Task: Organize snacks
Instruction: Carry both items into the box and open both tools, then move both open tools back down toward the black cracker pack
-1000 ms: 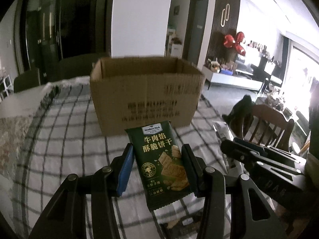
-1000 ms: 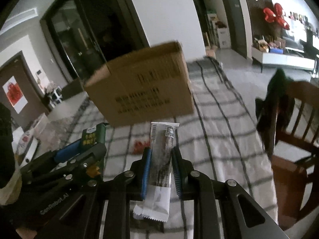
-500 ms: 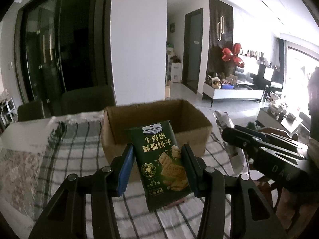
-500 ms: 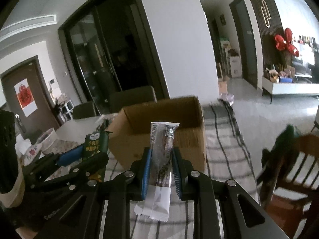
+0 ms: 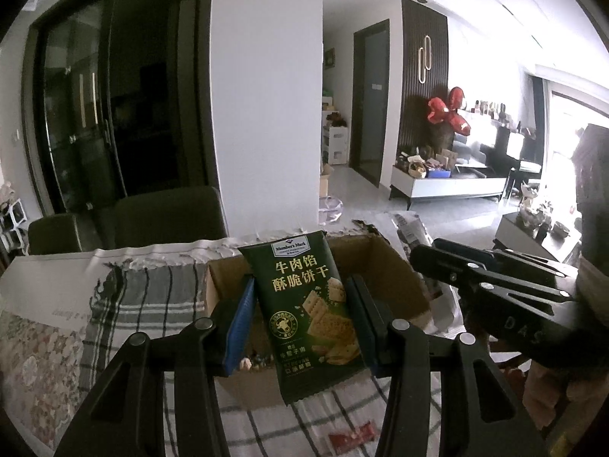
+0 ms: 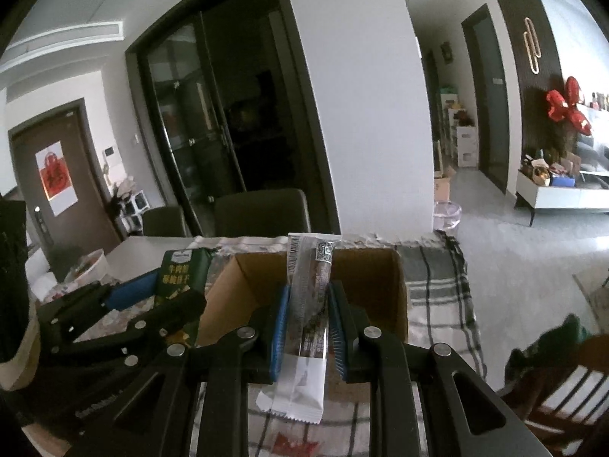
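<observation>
My left gripper [image 5: 302, 316] is shut on a dark green cracker packet [image 5: 308, 312] and holds it upright above the open cardboard box [image 5: 396, 278]. My right gripper [image 6: 308, 327] is shut on a long clear-and-white snack stick packet [image 6: 308, 316], also held above the box [image 6: 384, 285]. The left gripper with its green packet [image 6: 182, 274] shows at the left of the right wrist view. The right gripper's black body [image 5: 495, 285] shows at the right of the left wrist view. Small items lie dimly inside the box.
The box stands on a checked tablecloth [image 5: 152, 297]. A red packet [image 5: 350, 436] lies on the cloth in front of the box. Dark chairs [image 5: 125, 217] stand behind the table. A wooden chair [image 6: 563, 392] is at the right.
Both grippers have risen with their packets, from level with the box's side to above its open top. Each still holds its packet.
</observation>
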`<move>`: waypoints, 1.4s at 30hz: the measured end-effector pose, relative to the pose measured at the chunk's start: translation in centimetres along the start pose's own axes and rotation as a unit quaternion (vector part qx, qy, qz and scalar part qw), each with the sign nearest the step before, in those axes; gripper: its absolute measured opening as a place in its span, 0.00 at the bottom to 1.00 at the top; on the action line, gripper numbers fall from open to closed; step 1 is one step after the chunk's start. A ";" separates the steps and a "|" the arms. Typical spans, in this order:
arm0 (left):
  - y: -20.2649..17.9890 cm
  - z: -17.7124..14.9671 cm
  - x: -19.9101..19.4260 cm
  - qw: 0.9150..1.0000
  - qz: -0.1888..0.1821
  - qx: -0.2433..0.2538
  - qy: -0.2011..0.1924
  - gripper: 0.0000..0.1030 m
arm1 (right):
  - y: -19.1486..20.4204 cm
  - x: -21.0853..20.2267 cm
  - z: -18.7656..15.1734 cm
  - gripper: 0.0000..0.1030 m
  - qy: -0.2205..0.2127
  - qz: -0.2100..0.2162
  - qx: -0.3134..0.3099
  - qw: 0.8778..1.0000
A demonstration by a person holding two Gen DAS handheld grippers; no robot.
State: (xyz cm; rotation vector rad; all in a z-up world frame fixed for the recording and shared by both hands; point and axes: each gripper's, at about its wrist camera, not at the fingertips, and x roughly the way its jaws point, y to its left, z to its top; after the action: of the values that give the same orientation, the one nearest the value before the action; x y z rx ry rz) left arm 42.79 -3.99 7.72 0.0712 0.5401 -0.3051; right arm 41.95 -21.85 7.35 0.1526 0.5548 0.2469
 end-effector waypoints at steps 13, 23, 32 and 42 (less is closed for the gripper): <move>1.1 0.8 4.3 1.000 0.013 -0.010 0.023 0.64 | -1.3 5.0 0.7 0.33 0.029 -0.011 -0.008 0.999; 0.0 -1.6 0.7 0.999 0.037 0.021 -0.003 0.68 | -0.4 2.4 -0.8 0.35 0.017 -0.018 -0.033 0.999; -1.3 -5.3 -3.8 0.999 0.039 0.026 -0.009 0.69 | 1.0 -1.6 -4.5 0.35 0.024 -0.008 -0.047 0.999; -3.6 -10.0 -7.8 0.998 0.008 0.060 0.003 0.69 | 2.0 -6.6 -8.4 0.35 0.022 -0.025 -0.030 0.999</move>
State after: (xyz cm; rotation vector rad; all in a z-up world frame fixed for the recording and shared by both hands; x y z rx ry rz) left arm 30.43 -3.84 3.24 0.1931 0.5259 -0.3214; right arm 31.63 -21.13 4.05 0.0745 0.5941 0.2179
